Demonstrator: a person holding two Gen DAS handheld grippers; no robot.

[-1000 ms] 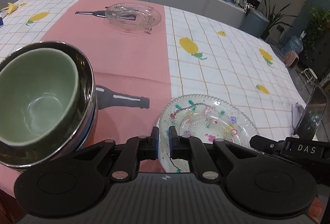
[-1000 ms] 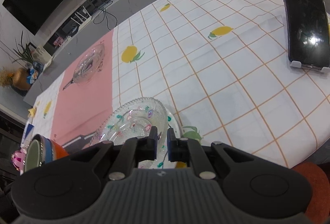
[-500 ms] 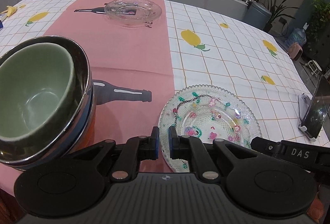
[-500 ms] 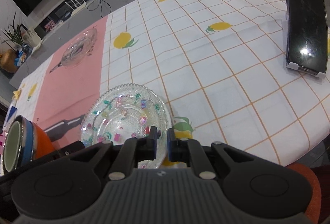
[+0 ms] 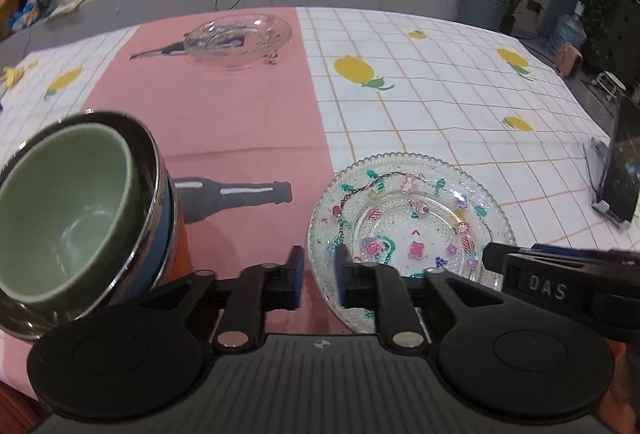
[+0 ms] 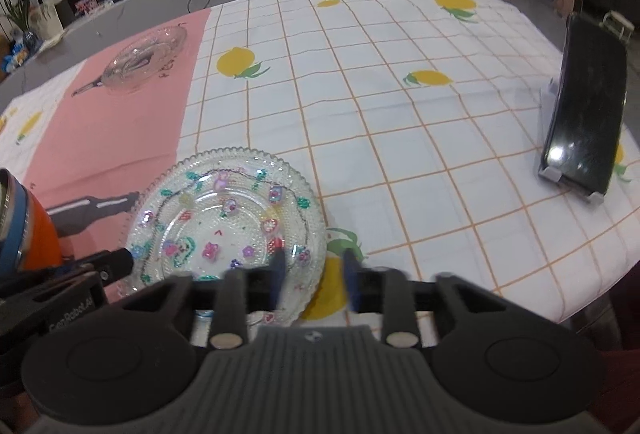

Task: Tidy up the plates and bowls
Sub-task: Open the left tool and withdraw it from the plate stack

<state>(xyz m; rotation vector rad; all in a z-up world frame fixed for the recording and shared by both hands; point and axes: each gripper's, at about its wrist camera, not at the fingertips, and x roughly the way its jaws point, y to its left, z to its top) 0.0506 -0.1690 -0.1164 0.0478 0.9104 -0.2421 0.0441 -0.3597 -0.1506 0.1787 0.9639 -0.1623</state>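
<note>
- Both tongs have just been opening; left tongs [image 5: 318, 276] and right tongs [image 6: 313, 280] are now standing apart with nothing between them, hovering over the near rim of the decorated glass plate [image 6: 226, 222].
- That plate is lying on the counter [image 6: 400, 122], just right of stacked bowls [image 5: 76, 218].
- Farther back, a clear glass dish [image 5: 238, 43] is sitting on the pink strip.

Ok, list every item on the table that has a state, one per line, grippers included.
Left gripper: jaws just opening, nothing between them.
Right gripper: jaws just opening, left finger over the near plate's rim, no grip.
Painted glass plate: flat on the cloth, empty.
Clear glass plate: flat on the pink strip, empty.
Green bowl: upright, empty, nested in a steel-rimmed bowl atop the stack.
Phone: propped in a stand, screen dark.
</note>
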